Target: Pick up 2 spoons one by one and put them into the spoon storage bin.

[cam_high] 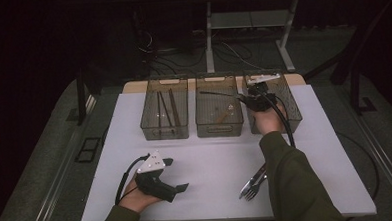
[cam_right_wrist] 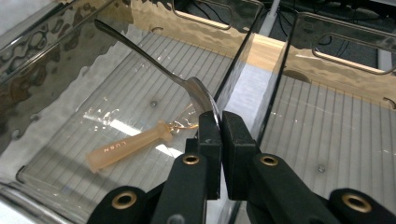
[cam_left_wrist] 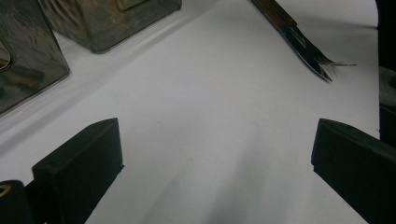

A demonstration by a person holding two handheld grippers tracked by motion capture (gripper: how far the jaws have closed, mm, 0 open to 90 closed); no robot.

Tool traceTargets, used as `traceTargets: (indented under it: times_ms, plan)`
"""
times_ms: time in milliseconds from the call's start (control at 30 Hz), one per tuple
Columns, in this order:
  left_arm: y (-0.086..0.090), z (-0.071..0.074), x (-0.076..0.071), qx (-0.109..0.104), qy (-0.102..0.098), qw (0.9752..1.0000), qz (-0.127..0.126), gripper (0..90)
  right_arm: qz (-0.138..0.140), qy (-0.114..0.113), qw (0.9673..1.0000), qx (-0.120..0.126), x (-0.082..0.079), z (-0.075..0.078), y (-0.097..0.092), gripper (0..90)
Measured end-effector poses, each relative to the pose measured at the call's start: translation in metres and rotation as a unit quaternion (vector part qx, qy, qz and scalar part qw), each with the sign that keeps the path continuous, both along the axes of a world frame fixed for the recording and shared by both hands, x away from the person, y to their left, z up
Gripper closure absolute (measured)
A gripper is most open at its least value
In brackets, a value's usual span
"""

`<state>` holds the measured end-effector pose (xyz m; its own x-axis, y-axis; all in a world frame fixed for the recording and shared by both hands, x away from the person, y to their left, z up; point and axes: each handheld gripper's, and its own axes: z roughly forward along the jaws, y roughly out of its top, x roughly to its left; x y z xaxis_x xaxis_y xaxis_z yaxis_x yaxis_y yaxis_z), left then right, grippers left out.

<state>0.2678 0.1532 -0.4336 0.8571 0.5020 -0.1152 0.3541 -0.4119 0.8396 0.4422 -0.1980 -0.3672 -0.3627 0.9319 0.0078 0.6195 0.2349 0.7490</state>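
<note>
One camera sits high above the bench [cam_high: 216, 154] and looks forward and down, far enough back to see the whole top and three bins. The camera on the left gripper [cam_high: 159, 178] sits low, close to the bench, looking across it at the forks [cam_left_wrist: 308, 51], which the high camera sees too. The camera on the right gripper [cam_right_wrist: 219, 126] looks down, very close, into the middle bin [cam_right_wrist: 60, 70].

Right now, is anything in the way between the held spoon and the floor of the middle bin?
Nothing visible blocks it. The right gripper is shut on the spoon, above the open middle bin. A tan utensil lies on the floor, with bare floor around it.
</note>
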Motion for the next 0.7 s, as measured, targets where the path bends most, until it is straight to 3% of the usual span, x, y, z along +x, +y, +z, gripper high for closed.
traceTargets:
  times_ms: [200,333,500,700]
  plan:
    - [-0.001,0.0,0.0,0.002,0.0,1.0,-0.001,0.7,-0.003,0.001,0.9999,-0.013,0.005,-0.003,0.011,86.8]
    - [-0.001,0.0,-0.001,0.002,0.0,1.0,-0.003,0.7,0.01,0.008,0.9997,-0.018,0.006,-0.009,0.018,85.8]
    - [-0.001,0.0,0.0,0.001,0.0,1.0,-0.001,0.8,0.025,0.004,0.9996,-0.009,0.006,-0.01,0.022,70.3]
    - [-0.001,0.0,0.0,0.002,-0.001,1.0,-0.001,0.7,0.034,0.006,0.9994,0.009,0.004,-0.008,0.019,60.4]
